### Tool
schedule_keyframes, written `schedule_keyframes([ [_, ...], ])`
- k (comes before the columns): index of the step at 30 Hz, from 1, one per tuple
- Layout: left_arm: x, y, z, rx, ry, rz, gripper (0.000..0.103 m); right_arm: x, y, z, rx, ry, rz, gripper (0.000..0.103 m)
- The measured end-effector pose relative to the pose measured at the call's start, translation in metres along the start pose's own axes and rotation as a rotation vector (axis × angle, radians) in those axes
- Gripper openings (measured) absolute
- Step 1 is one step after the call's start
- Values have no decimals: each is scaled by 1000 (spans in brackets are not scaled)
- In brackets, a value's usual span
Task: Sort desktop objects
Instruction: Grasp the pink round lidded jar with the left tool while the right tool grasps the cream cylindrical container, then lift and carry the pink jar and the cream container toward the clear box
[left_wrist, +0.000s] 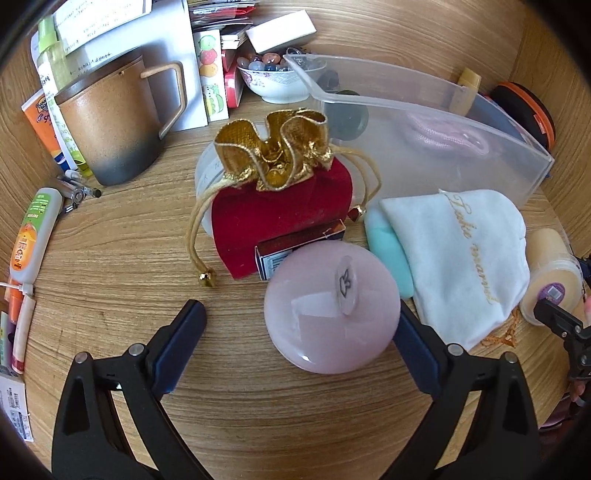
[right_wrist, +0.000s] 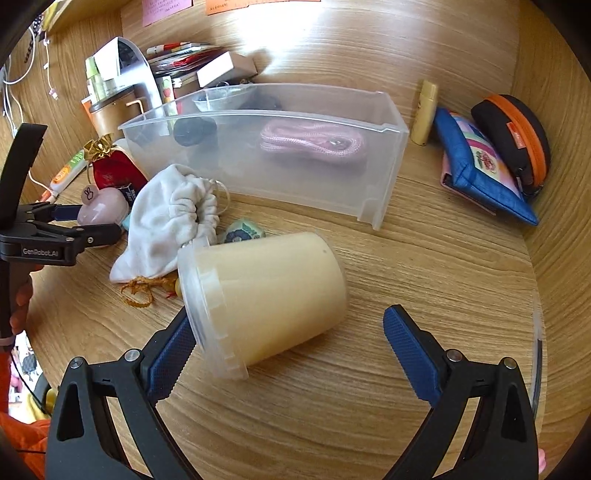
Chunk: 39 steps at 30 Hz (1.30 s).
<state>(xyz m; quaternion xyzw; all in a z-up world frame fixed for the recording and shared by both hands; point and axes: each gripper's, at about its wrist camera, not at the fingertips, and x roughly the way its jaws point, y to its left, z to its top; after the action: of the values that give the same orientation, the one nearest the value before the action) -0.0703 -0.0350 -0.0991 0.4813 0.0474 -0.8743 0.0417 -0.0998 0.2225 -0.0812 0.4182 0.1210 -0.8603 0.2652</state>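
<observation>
Beside the clear bin (right_wrist: 384, 155), both grippers stand open: the left gripper (left_wrist: 301, 336) around a pink jar (left_wrist: 331, 310), perhaps touching; the right gripper (right_wrist: 286, 345) around a fallen cream tub (right_wrist: 266, 299).

Left gripper (left_wrist: 301, 325) and right gripper (right_wrist: 284, 332) both hang low over the desk, fingers (left_wrist: 177, 350) spread wide

Sunlit wood-grain desk (right_wrist: 424, 258), wooden walls

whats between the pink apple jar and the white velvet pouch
A mint-green soft item, partly tucked under the white velvet pouch, beside the pink apple jar; left wrist view.
</observation>
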Motion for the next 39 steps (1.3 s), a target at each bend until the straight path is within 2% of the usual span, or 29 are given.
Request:
schedule_keyframes([
  [9, -1, -12, -1, 47, -17, 15, 87, 3, -10, 4, 56, -4, 93, 95],
  [14, -4, -14, -2, 57, -25, 9, 78, 3, -7, 5, 46, -5, 146, 76],
  [18, -7, -15, -5, 65, -36, 8, 76, 2, 1, 4, 6, -10, 129, 68],
  [21, -6, -17, -5, 64, -38, 5, 73, 2, 2, 4, -2, -15, 115, 67],
  [26, -9, -22, -8, 83, -57, -4, 62, -4, 5, 1, -18, -38, 80, 63],
  [32, -9, -22, -10, 76, -69, 1, 62, -16, 6, 1, -18, -77, 62, 62],
  [39, -15, -18, -16, 64, -90, 11, 62, -23, 7, -3, -24, -82, 34, 62],
])
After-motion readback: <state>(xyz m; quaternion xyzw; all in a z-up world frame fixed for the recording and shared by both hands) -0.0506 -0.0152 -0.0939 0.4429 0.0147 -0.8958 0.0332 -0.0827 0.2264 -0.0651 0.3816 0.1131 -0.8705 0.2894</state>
